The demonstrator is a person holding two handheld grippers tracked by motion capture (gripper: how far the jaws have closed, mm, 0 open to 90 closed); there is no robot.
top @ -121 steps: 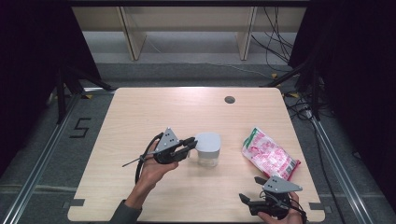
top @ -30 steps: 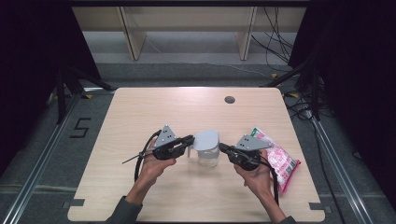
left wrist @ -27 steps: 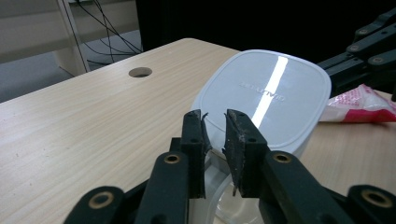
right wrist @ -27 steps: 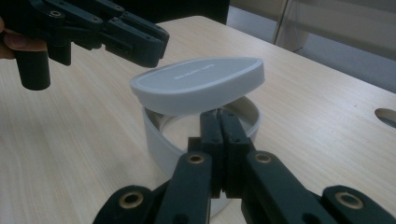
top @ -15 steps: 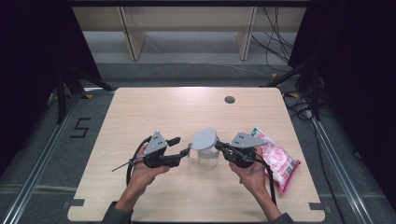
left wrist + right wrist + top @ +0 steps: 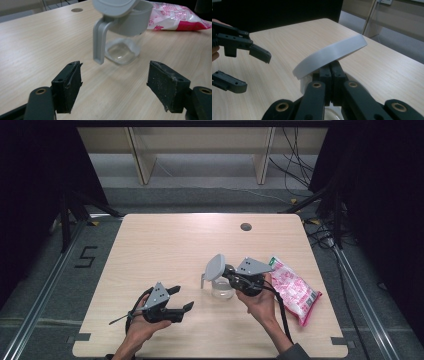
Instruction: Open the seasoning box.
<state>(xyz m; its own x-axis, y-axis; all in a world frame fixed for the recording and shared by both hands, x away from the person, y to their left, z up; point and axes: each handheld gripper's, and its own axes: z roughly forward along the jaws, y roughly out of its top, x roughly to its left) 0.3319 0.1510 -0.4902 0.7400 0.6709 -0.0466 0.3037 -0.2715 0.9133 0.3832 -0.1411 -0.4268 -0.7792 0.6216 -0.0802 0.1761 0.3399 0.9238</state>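
Wooden table (image 6: 165, 245): clear jug (image 6: 221, 287) at centre. Lid (image 6: 215, 267), previously seated, now tilted up, pinched by right gripper (image 6: 231, 274). Left gripper (image 6: 181, 298), withdrawn, jaws spread. Opening apparently underway.

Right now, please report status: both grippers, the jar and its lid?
Right gripper shut on grey lid, tilted up off clear jar. Left gripper open, holding nothing, short of the jar. Pink bag lies beside.

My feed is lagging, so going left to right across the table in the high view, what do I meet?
Left gripper → jug → right gripper → pink bag.
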